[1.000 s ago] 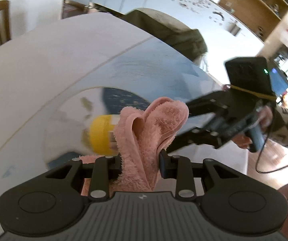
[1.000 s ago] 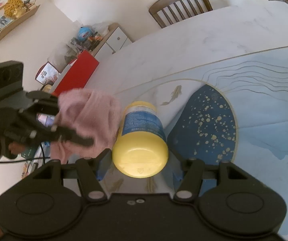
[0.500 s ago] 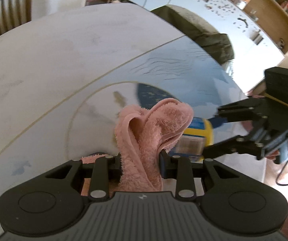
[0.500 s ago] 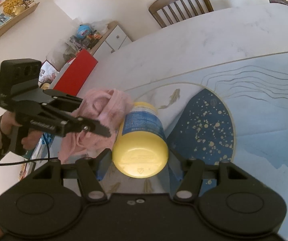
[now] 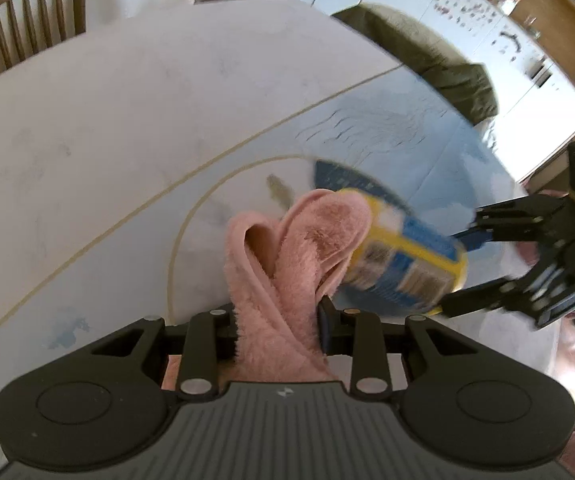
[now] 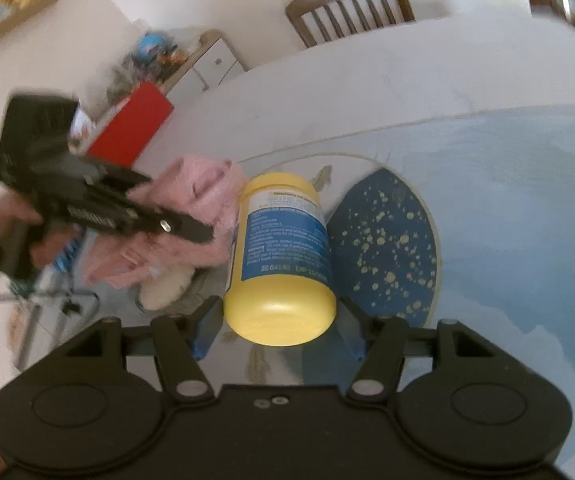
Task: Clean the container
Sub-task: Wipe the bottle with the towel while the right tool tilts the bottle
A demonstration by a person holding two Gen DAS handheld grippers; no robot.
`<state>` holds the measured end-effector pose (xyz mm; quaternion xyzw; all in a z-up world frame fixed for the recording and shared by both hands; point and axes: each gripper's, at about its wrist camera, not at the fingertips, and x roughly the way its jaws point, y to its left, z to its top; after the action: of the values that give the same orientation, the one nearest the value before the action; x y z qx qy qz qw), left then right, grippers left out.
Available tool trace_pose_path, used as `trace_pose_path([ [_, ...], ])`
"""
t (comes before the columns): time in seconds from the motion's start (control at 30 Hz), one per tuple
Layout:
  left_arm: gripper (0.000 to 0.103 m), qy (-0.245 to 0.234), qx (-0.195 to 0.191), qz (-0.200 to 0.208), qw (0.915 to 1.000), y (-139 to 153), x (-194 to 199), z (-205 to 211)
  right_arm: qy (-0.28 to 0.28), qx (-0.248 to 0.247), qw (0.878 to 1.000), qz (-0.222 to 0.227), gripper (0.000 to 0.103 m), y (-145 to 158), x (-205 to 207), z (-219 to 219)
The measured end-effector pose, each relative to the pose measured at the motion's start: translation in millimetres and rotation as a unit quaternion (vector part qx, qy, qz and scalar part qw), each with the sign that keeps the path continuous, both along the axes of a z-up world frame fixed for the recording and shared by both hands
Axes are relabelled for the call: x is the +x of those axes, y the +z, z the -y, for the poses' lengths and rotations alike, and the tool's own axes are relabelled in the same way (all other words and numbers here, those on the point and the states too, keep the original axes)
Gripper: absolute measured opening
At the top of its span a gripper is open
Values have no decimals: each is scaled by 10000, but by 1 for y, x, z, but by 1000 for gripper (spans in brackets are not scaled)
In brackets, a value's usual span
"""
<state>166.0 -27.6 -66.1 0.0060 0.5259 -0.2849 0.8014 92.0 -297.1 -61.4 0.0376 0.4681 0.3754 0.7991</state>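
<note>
A yellow container with a blue label is held lying on its side above the table, my right gripper shut on its bottom end. In the left wrist view the same container is blurred, with the right gripper at its far end. My left gripper is shut on a folded pink towel, whose top fold touches the container's end. In the right wrist view the pink towel presses against the container's left side, partly hidden behind the left gripper.
The table is white marble with a pale blue area and a dark blue speckled patch. Wooden chairs stand at its far edge. A hand holds the left gripper. A red box sits beyond the table.
The container has moved closer to the towel and now touches it. The towel has slid along the container's left side. Both grippers stay shut.
</note>
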Motion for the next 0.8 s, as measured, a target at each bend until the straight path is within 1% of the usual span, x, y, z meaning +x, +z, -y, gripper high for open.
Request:
trace_pose_path([
  [0.1, 30, -287, -185, 187, 9992, 20, -10, 6, 334, -486, 9970, 511, 61, 6, -10, -12],
  [0.2, 30, -797, -271, 265, 9961, 32, -23, 22, 697, -859, 9892, 965, 61, 11, -20, -24],
  [0.33, 30, -1551, -191, 251, 9874, 34, -42, 58, 1108, -1100, 9788, 1323, 61, 16, -31, -36],
  [0.4, 30, -1832, -49, 255, 9827, 29, -50, 75, 1279, -1188, 9746, 1402, 61, 16, -36, -39],
  [0.43, 30, -1891, 26, 268, 9816, 25, -52, 80, 1392, -1337, 9699, 1484, 61, 14, -40, -42],
  [0.47, 30, -1916, 30, 210, 9812, 22, -51, 82, 1474, -1453, 9656, 1574, 61, 12, -43, -43],
  [0.5, 30, -1914, -27, 128, 9814, 20, -50, 83, 1517, -1504, 9637, 1599, 61, 11, -45, -42],
  [0.6, 30, -1825, -60, 28, 9832, 18, -44, 81, 1514, -1435, 9653, 1571, 61, 9, -45, -38],
  [0.67, 30, -1662, -34, 17, 9861, 19, -38, 75, 1528, -1409, 9653, 1584, 61, 10, -46, -36],
  [0.8, 30, -1251, -112, -100, 9920, 20, -21, 57, 1609, -1466, 9606, 1726, 61, 11, -48, -38],
])
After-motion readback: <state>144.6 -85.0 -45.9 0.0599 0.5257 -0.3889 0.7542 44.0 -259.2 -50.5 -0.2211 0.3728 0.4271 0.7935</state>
